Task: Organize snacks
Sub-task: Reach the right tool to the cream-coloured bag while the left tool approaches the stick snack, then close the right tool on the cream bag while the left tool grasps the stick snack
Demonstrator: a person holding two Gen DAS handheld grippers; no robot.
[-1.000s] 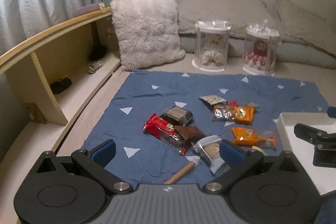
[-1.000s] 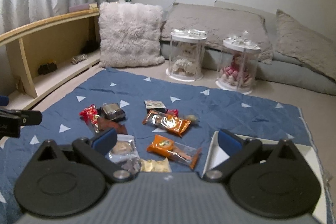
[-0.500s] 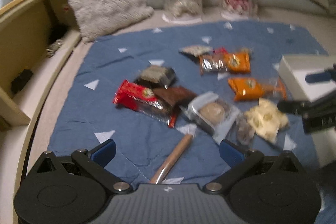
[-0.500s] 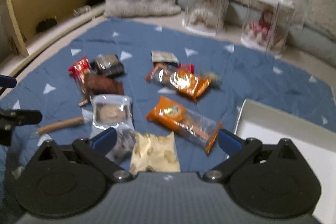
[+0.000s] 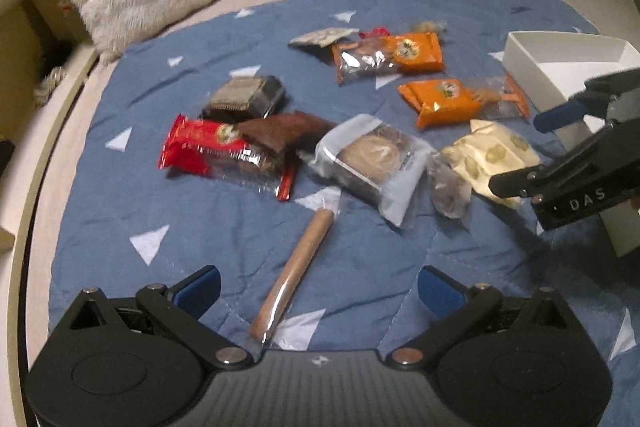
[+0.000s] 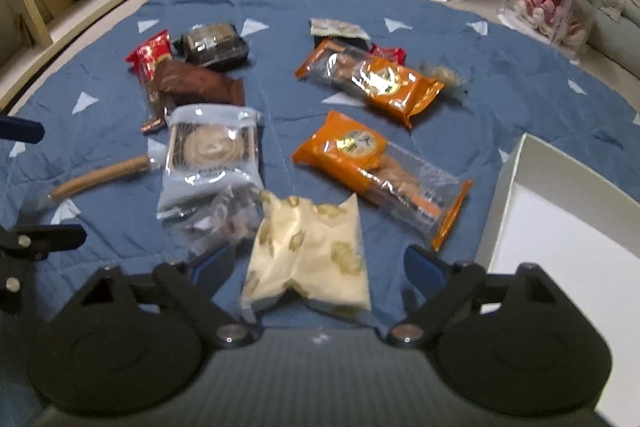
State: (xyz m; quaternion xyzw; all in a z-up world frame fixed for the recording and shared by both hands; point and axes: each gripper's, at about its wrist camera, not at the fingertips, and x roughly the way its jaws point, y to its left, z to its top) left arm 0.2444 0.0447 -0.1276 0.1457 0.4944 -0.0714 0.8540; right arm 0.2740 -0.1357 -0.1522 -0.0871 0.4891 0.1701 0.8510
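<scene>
Roughly counted:
orange packets point(image 6: 370, 83): two
white box point(image 6: 560, 227): one
left claw point(image 5: 318, 287): released
right claw point(image 6: 316, 263): released, closing around cream packet point(image 6: 310, 251)

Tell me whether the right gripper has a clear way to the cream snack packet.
Probably yes. The right gripper, jaws open and just closing a little, has the cream snack packet lying between its fingers, pads not pressing; nothing lies on top, though a clear wrapper crowds its left edge.
</scene>
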